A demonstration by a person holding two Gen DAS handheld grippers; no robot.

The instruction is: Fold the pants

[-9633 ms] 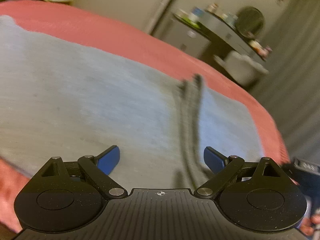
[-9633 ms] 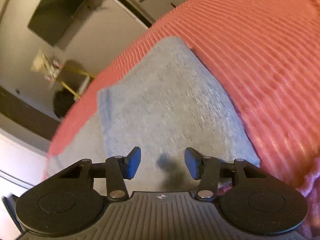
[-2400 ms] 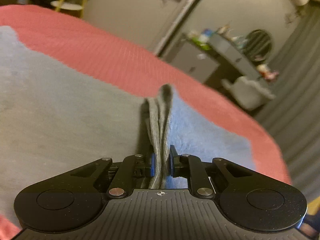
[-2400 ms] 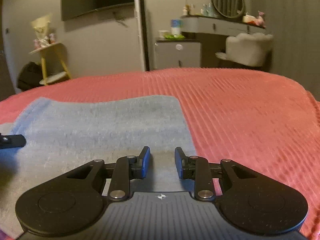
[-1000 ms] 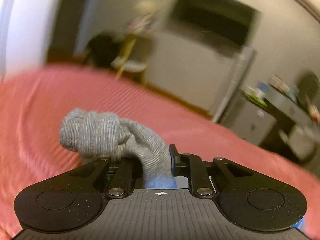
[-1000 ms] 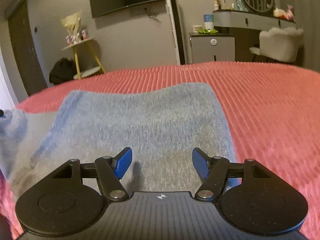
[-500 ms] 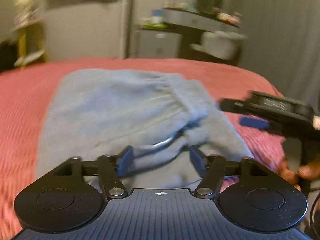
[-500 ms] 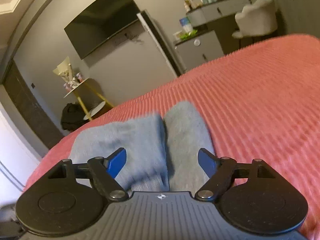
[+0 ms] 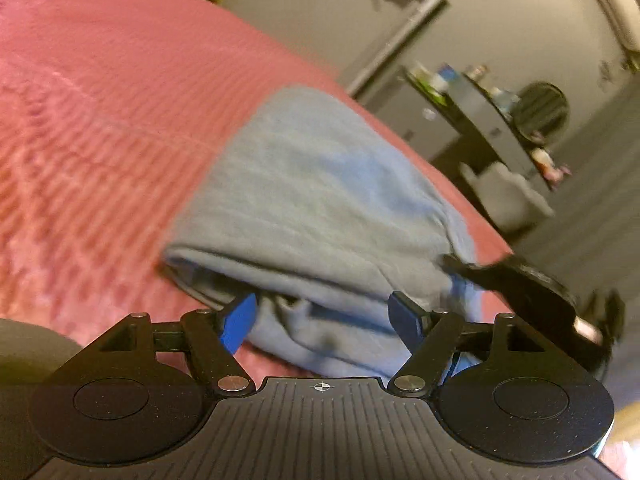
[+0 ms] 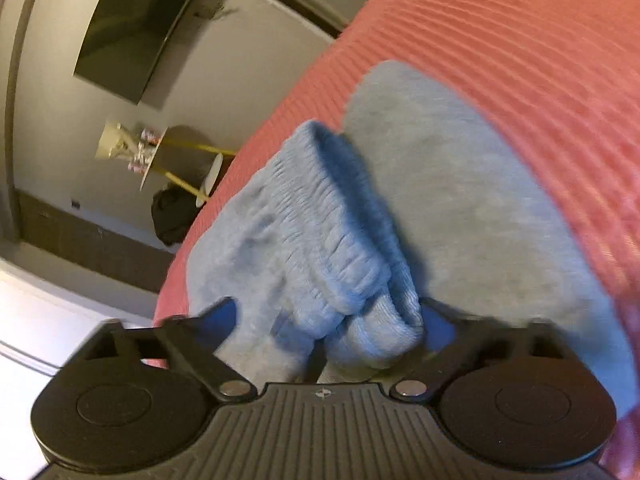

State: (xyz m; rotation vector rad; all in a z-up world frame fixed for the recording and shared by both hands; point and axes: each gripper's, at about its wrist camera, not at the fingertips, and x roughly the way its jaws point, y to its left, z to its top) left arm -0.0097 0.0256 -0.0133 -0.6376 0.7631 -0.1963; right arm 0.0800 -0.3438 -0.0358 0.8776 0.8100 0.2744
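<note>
Both grippers tilt down: left gripper fingers spread, right gripper closing around pants

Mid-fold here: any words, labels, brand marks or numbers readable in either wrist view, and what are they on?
No readable text in either view.
Bottles and jars on the dresser: labels too small and blurred to read.
Left claw body: only a small round crosshair mark, no letters.
Pants: no tag or print shows.
</note>
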